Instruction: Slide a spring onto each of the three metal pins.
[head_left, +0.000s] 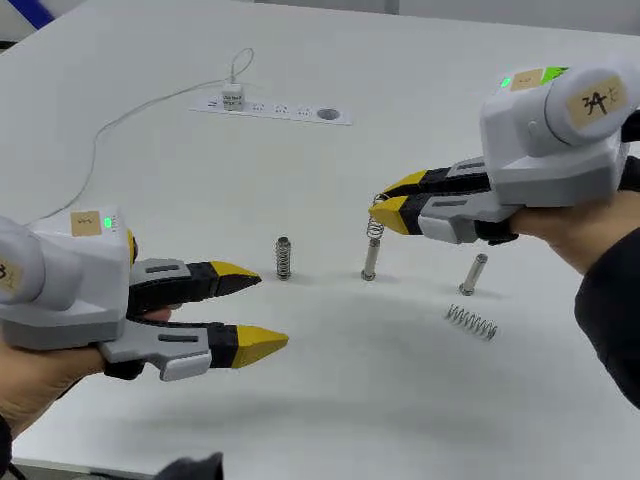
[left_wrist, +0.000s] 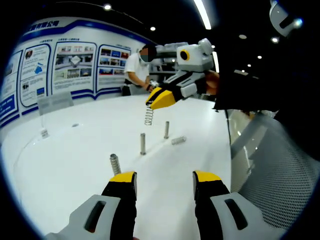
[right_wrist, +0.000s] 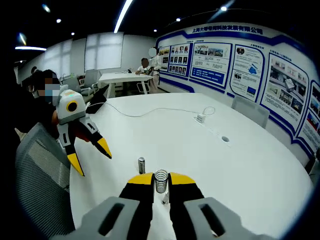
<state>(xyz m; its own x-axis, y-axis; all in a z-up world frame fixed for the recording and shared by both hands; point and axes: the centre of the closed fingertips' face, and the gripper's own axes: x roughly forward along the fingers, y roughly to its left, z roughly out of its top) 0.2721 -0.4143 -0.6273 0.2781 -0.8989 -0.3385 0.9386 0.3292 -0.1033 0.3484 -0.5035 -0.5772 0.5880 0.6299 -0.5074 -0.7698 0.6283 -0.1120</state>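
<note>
White table (head_left: 420, 150): right tongs (head_left: 379, 203) pinch coiled spring (head_left: 375, 229).

White counter (head_left: 420, 90), big, rounded edge. Power strip (head_left: 270, 107) lying on it, white cable (head_left: 140, 110) trailing off towards the edge. Far wall: blue-trimmed display boards (right_wrist: 235, 57). Dark ceiling, strip lights (right_wrist: 122, 15) plus small downlights. Windows (right_wrist: 102, 50) at the far end, second white table (right_wrist: 122, 76) in front of them. Grey mesh chair (left_wrist: 270, 165) beside the counter.

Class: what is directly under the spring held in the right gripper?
The middle pin stands upright beneath the spring; the coils hide whether its tip has entered.
</note>
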